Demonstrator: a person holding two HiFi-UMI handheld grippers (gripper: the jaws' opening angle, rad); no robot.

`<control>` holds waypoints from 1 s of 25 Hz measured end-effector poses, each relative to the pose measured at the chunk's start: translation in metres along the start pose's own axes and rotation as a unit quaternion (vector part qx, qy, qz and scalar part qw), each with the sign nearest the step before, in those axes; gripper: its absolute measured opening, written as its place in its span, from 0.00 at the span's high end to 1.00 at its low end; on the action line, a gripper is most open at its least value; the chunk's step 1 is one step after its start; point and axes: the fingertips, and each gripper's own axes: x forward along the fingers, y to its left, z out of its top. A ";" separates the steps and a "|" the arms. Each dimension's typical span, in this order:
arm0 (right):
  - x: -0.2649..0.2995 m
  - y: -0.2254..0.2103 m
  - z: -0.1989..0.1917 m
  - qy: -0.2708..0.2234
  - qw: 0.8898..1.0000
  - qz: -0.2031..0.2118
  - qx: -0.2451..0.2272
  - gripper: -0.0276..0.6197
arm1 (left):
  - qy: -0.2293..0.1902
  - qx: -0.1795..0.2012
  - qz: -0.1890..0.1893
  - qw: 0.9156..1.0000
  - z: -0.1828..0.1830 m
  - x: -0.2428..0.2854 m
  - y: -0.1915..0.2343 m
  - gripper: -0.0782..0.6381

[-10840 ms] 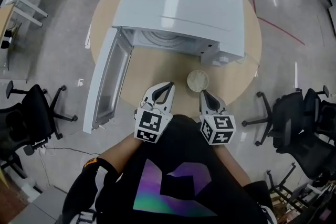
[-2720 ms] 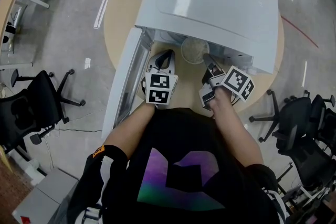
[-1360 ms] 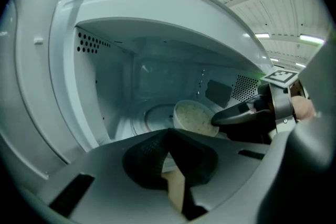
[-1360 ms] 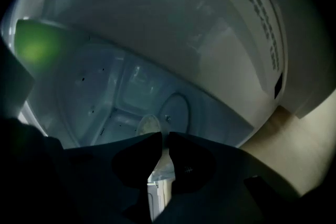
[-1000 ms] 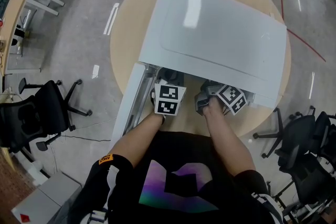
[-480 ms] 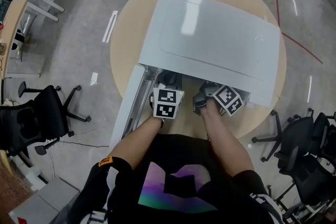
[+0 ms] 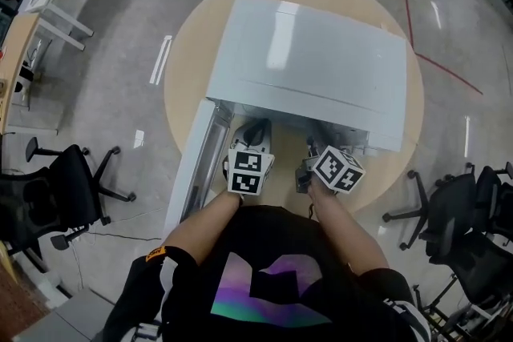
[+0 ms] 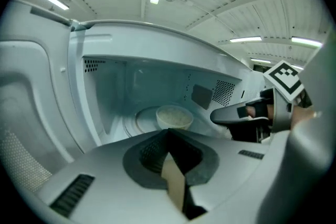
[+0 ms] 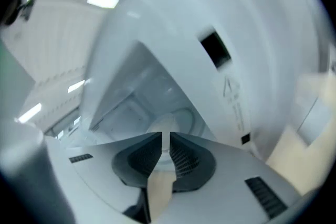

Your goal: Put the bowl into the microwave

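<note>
Head view: microwave point(image 7: 313, 68) on the round desk point(image 7: 188, 68), door point(image 7: 192, 164) swung open at its left side. My left gripper point(image 7: 256, 128) and right gripper point(image 7: 313, 145) both sit at the mouth of the cavity; its contents are hidden under the roof here.

Left gripper view: jaws together, nothing between them. Beyond the tips is the bowl point(image 8: 174, 117), upright on the turntable point(image 8: 143, 122), inside the cavity and apart from both grippers.

Right gripper view: jaws all but together, with only a thin slit, clamped on nothing. The pale bowl shows past them on the turntable, blurred.

Status, as I judge it — placement done; the bowl stands in the microwave, free of my grip. Remaining: draw both grippers clear of the opening. The door stands open, though the task asks nothing of it.
</note>
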 end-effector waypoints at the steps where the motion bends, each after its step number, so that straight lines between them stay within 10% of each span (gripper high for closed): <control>1: -0.010 0.006 0.002 -0.002 0.999 0.007 -0.038 0.87 | -0.003 0.000 -0.001 1.000 -0.001 -0.004 -0.003 0.83; 9: -0.080 0.027 0.016 -0.028 0.978 0.031 -0.205 0.87 | -0.030 -0.010 -0.013 0.999 0.006 -0.037 -0.044 0.83; 25: -0.170 0.024 0.021 -0.025 0.954 0.055 -0.295 0.87 | -0.082 -0.007 -0.015 0.996 0.015 -0.093 -0.136 0.83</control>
